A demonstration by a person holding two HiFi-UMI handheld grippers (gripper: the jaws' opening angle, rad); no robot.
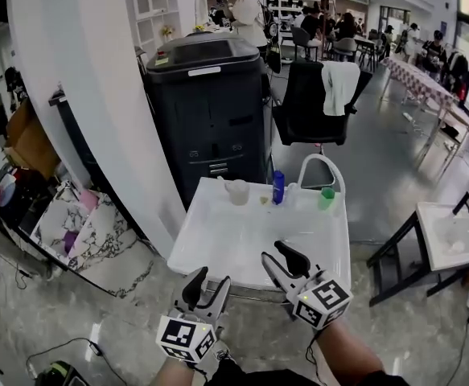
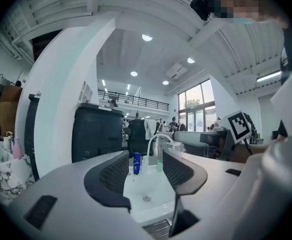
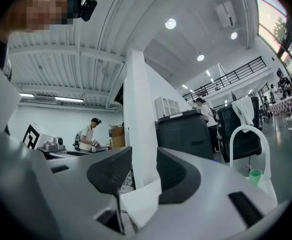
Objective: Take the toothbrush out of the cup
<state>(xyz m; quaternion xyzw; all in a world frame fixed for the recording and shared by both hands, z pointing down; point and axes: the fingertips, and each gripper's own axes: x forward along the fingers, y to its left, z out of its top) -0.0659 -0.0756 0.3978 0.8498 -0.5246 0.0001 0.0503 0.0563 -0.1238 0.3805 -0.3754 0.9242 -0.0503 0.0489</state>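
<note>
A white basin (image 1: pixel 250 244) carried four things along its far edge: a pale cup (image 1: pixel 237 192), a blue bottle (image 1: pixel 278 188), an arched tap (image 1: pixel 321 160) — and a green cup (image 1: pixel 326 199).

Left of the blue bottle (image 1: pixel 277 187), the pale cup (image 1: pixel 237 191) is too small to show any toothbrush inside

I find no word or number that I can read. My left gripper (image 1: pixel 208 284) and right gripper (image 1: pixel 273 252) carry only black-and-white square markers (image 1: pixel 184 338), with no letters on them. The white strip (image 1: pixel 203 71) on the black cabinet (image 1: pixel 210 127) and the label of the blue bottle (image 1: pixel 277 187) are too small to read.
</note>
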